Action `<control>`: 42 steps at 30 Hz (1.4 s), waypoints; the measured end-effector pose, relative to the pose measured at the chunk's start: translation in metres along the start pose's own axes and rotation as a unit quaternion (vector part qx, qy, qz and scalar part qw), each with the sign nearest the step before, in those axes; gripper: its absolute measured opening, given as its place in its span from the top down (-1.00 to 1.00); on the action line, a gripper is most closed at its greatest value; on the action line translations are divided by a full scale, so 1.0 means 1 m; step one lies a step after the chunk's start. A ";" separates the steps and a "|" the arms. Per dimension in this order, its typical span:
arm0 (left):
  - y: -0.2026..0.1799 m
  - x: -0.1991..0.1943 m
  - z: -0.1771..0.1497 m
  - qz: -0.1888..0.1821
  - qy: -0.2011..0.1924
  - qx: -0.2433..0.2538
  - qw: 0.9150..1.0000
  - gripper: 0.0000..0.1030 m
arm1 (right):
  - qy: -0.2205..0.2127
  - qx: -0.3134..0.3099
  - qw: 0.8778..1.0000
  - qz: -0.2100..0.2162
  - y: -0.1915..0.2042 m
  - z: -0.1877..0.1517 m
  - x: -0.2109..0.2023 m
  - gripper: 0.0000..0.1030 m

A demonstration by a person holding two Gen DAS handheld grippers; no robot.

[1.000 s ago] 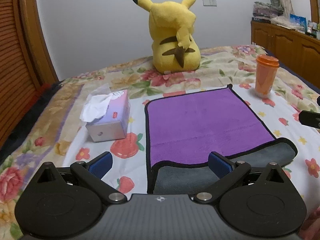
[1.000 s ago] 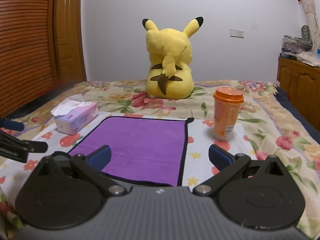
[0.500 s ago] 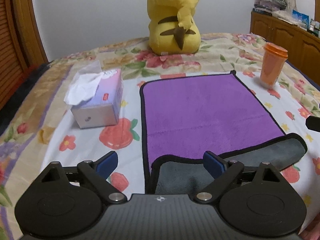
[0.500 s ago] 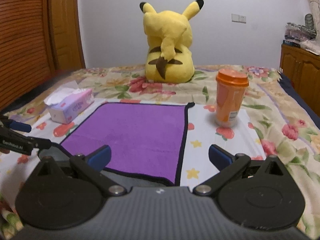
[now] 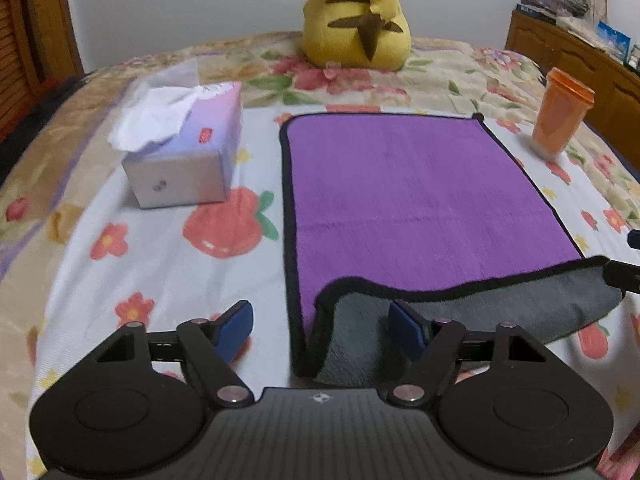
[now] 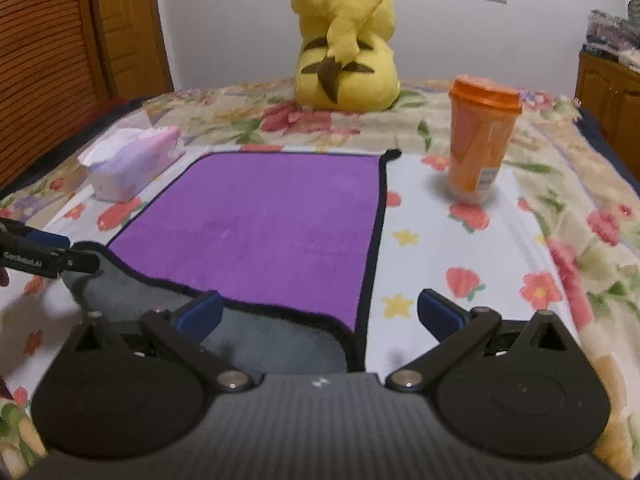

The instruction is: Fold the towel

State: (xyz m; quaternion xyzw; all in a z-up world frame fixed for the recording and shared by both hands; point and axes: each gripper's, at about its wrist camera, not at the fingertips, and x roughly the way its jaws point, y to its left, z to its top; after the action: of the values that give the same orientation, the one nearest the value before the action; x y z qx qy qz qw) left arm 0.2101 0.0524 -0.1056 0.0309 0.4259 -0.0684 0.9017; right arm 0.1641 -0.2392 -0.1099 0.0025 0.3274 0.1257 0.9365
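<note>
A purple towel [image 5: 412, 196] with black trim lies flat on the flowered bedspread; it also shows in the right wrist view [image 6: 260, 224]. Its near edge is turned back, showing the grey underside [image 5: 472, 312] [image 6: 264, 340]. My left gripper [image 5: 322, 326] is open, its jaws straddling the near left corner of the towel. My right gripper [image 6: 318, 312] is open, its jaws straddling the near right corner. The left gripper's fingers [image 6: 44, 256] show at the left edge of the right wrist view.
A tissue box [image 5: 188, 152] stands left of the towel. An orange lidded cup [image 5: 558, 120] [image 6: 478, 140] stands to its right. A yellow plush toy [image 5: 356, 16] sits at the far end of the bed. Wooden cabinets [image 5: 568, 48] line the right wall.
Both grippers have moved forward and down over the towel's near corners. The towel's near edge looks more lifted at the left corner.
</note>
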 end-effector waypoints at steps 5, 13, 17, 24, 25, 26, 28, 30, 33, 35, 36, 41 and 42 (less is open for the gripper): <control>-0.002 0.002 -0.004 -0.009 0.007 0.004 1.000 -0.32 | 0.023 0.011 1.000 0.011 -0.003 -0.004 0.007 -1.00; -0.002 0.008 -0.009 -0.026 0.025 -0.007 0.999 -0.21 | 0.044 0.025 0.998 0.034 -0.006 -0.008 0.012 -0.98; -0.003 0.007 -0.011 -0.023 0.025 -0.006 0.999 -0.18 | 0.052 0.029 0.997 0.046 -0.006 -0.008 0.013 -0.64; -0.003 0.006 -0.010 -0.020 0.024 -0.007 0.999 -0.07 | 0.061 0.038 0.996 0.060 -0.008 -0.007 0.014 -0.40; -0.002 0.006 -0.010 -0.019 0.023 -0.008 1.000 -0.02 | 0.062 0.038 0.995 0.061 -0.008 -0.007 0.014 -0.37; -0.002 0.005 -0.010 -0.019 0.022 -0.009 1.000 0.03 | 0.064 0.038 0.995 0.062 -0.009 -0.006 0.014 -0.30; -0.002 0.004 -0.010 -0.016 0.021 -0.009 1.000 0.10 | 0.063 0.042 0.995 0.064 -0.010 -0.006 0.013 -0.16; -0.002 0.003 -0.009 -0.013 0.020 -0.009 1.000 0.15 | 0.063 0.044 0.995 0.066 -0.011 -0.006 0.013 -0.04; -0.001 0.001 -0.009 -0.013 0.017 -0.011 1.000 0.26 | 0.065 0.043 0.994 0.070 -0.011 -0.005 0.013 0.11; -0.001 -0.001 -0.007 -0.012 0.013 -0.011 1.000 0.39 | 0.067 0.040 0.994 0.071 -0.011 -0.005 0.013 0.24; -0.001 -0.002 -0.007 -0.013 0.010 -0.011 1.000 0.44 | 0.068 0.039 0.994 0.071 -0.011 -0.004 0.013 0.30; -0.005 -0.007 -0.006 -0.024 0.006 -0.002 1.000 0.66 | 0.074 0.030 0.995 0.066 -0.013 -0.003 0.013 0.47; -0.006 -0.007 -0.006 -0.026 0.005 0.000 1.000 0.68 | 0.077 0.028 0.995 0.065 -0.013 -0.004 0.013 0.48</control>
State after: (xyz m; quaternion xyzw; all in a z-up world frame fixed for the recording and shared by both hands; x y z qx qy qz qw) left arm 0.2003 0.0479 -0.1040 0.0200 0.4312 -0.0919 0.8973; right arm 0.1744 -0.2488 -0.1215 0.0401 0.4009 0.1770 0.8980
